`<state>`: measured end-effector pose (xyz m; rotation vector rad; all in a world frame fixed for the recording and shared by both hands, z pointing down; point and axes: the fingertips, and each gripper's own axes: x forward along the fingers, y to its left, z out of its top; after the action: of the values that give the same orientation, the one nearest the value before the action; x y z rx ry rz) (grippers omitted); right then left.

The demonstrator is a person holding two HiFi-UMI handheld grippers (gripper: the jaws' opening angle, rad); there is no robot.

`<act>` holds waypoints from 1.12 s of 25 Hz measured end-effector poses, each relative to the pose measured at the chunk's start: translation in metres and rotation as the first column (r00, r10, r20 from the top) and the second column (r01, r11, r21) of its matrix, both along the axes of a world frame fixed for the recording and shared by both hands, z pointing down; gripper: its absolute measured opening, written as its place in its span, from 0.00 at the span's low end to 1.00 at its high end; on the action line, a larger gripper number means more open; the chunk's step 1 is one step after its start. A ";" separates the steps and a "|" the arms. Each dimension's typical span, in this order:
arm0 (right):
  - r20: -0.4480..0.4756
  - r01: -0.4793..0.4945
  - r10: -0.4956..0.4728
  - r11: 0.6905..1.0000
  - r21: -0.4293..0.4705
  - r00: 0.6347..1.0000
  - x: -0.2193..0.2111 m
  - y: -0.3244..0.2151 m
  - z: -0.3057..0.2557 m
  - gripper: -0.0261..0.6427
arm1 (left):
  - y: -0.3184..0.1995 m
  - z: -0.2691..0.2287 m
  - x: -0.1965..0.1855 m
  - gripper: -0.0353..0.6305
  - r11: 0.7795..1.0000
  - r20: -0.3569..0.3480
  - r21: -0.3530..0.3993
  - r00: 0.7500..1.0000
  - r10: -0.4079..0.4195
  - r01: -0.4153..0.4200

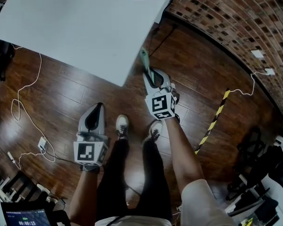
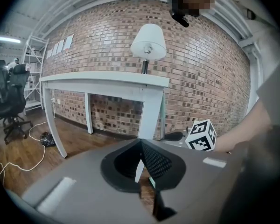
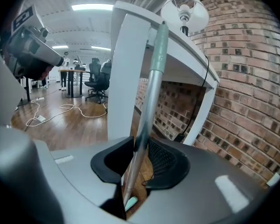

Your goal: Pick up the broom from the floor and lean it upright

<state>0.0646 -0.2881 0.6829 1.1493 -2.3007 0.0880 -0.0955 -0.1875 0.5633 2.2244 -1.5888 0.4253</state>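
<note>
Broom first: its long handle, silver metal below and grey-green in the upper part [image 3: 151, 78], stands nearly upright. In the right gripper view its top seems to rest against the edge of the white table [image 3: 123, 78], close to the red brick wall [image 3: 242, 101]. In the head view I see only the green upper end [image 1: 144, 59], just beside the table's edge. The brush end I cannot find in any view, so I cannot say how it sits on the dark wooden floor [image 1: 61, 93].

My right gripper [image 3: 141, 141] has the handle between its jaws, low on the shaft. The jaws stand a little spread, with the pads close on both sides. A thin strip of floor shows beside the handle, so I judge the pinch as loose, more a guide than a clamp. I think this is sensible here: the table edge takes the weight, and the jaws only stop the handle from sliding sideways.

My left gripper [image 2: 141, 143] hangs apart from the broom, over the floor [image 1: 92, 121]. Its jaw tips are pressed together with nothing in them, and it has no part in the lean.

By my reading the task is nearly complete. The risk is that the smooth handle slips along the table edge when I take the right gripper away.
</note>
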 end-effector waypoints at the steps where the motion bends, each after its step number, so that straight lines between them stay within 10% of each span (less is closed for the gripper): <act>1: 0.000 0.001 -0.001 1.000 0.001 1.000 0.000 0.000 0.000 0.21 | -0.001 0.000 0.001 0.06 1.000 0.003 0.003 1.000 0.004 -0.004; 28: -0.086 0.068 -0.066 0.997 0.026 0.994 0.011 -0.022 0.010 0.23 | 0.004 0.008 0.008 0.06 1.000 0.012 -0.018 1.000 0.007 -0.007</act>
<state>0.0755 -0.3105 0.6931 1.0684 -2.2696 -0.0195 -0.0879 -0.1834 0.5717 2.2187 -1.5774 0.4536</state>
